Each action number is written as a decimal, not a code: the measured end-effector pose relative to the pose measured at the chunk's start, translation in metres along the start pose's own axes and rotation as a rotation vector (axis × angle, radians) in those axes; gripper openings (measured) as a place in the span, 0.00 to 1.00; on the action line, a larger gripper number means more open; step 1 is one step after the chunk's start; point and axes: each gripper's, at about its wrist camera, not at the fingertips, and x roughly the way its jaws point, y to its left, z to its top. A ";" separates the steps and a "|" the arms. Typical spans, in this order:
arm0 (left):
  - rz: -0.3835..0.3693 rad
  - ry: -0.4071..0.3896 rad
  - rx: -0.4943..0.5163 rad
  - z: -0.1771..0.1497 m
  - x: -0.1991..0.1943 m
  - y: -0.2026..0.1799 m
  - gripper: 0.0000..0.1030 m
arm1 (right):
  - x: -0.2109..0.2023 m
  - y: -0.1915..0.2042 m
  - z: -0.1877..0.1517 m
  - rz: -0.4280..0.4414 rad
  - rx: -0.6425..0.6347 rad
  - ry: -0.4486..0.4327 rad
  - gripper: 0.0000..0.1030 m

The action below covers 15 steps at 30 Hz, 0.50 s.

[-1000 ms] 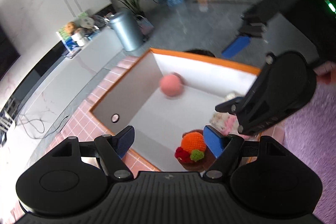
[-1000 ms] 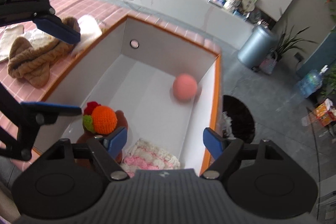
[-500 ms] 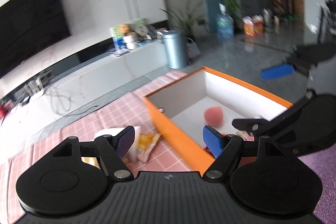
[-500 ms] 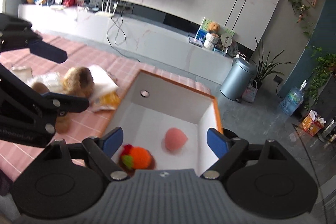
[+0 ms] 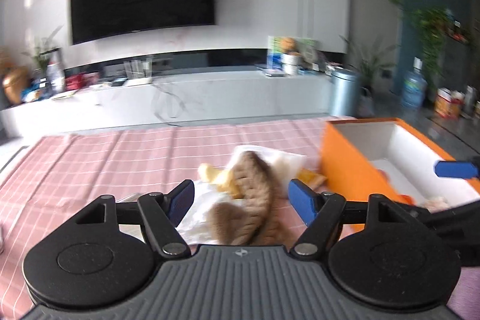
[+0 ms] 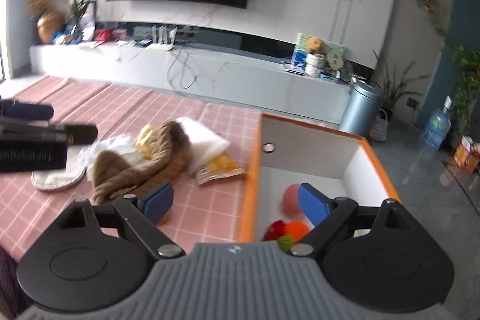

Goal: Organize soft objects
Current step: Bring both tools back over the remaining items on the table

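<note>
A brown knitted piece [image 5: 255, 194] lies on white cloths on the pink checked tablecloth [image 5: 90, 170], left of the orange box [image 5: 348, 170]. My left gripper [image 5: 241, 197] hovers over this pile, its jaws wide and closing, the pads apart from the knit between them. My right gripper [image 6: 235, 200] straddles the box's left rim [image 6: 249, 185], jaws opening and holding nothing. Inside the box lie a pink ball [image 6: 289, 197] and an orange crocheted toy [image 6: 295, 230]. The brown knit [image 6: 162, 158] also shows in the right wrist view.
Beside the knit lie a white folded pad [image 6: 207, 140], a yellow snack packet [image 6: 219, 167] and a round white pad [image 6: 57, 179]. One blue finger [image 5: 456, 169] of my right gripper reaches over the box. A low white cabinet [image 5: 210, 98] and a grey bin [image 6: 363, 107] stand beyond the table.
Both grippers have swung left, from looking down into the box to facing the pile on the tablecloth. The left one has left the box and now hovers over the brown knit.
</note>
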 end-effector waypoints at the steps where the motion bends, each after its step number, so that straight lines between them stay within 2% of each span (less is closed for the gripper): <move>1: 0.014 -0.002 -0.011 -0.005 -0.001 0.007 0.79 | 0.002 0.004 -0.002 0.018 0.003 0.004 0.88; 4: 0.061 0.013 -0.056 -0.017 0.002 0.020 0.74 | 0.009 0.019 -0.006 0.074 0.019 0.016 0.92; 8: 0.107 0.054 -0.105 -0.034 0.007 0.035 0.73 | 0.018 0.040 -0.010 0.119 -0.002 0.009 0.92; 12: 0.121 0.093 -0.114 -0.048 0.013 0.046 0.71 | 0.031 0.055 -0.013 0.128 -0.011 0.007 0.91; 15: 0.113 0.119 -0.149 -0.055 0.018 0.056 0.70 | 0.042 0.065 -0.014 0.131 -0.034 0.018 0.85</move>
